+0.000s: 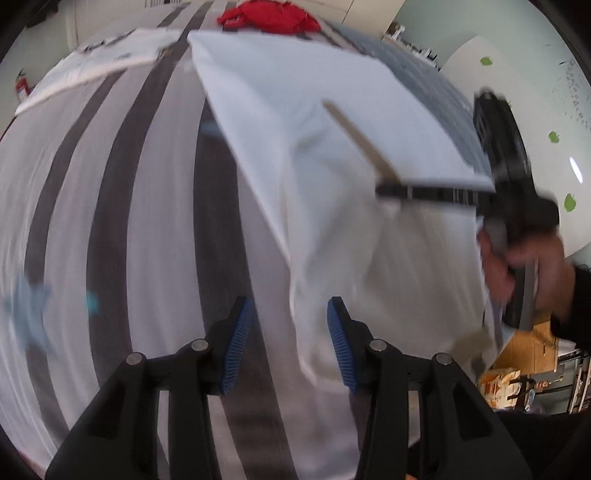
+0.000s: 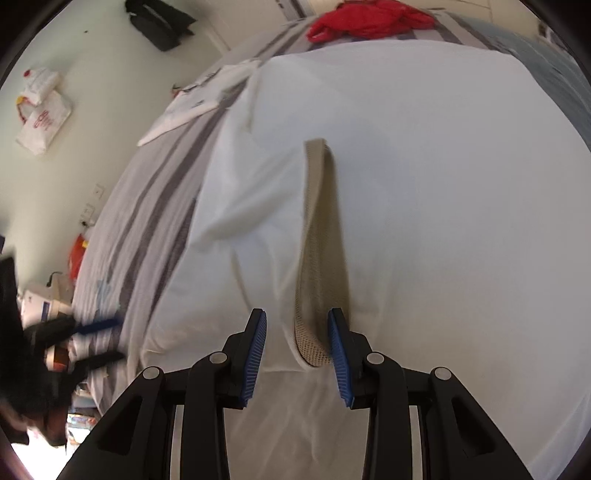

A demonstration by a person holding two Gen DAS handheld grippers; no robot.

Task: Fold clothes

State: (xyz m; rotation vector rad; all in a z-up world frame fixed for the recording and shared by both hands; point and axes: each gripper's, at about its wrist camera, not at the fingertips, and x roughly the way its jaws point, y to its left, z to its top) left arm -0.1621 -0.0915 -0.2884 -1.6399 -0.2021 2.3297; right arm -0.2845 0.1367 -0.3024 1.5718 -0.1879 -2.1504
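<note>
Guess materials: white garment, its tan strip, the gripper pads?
White garment: soft matte woven cloth, likely cotton; it creases and drapes. Tan strip: coarser mesh-like webbing, visible weave. Right gripper pads: blue ribbed rubber or plastic, can't tell which.

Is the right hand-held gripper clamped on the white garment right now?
No: the right hand-held gripper is open, its blue pads apart above the white garment.

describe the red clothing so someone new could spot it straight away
Start at the grey-striped bed and follow the big white garment to its far edge. Just beyond it, at the far end of the bed, lies a crumpled red heap. It is the only red, unfolded item there; everything near it is white.
</note>
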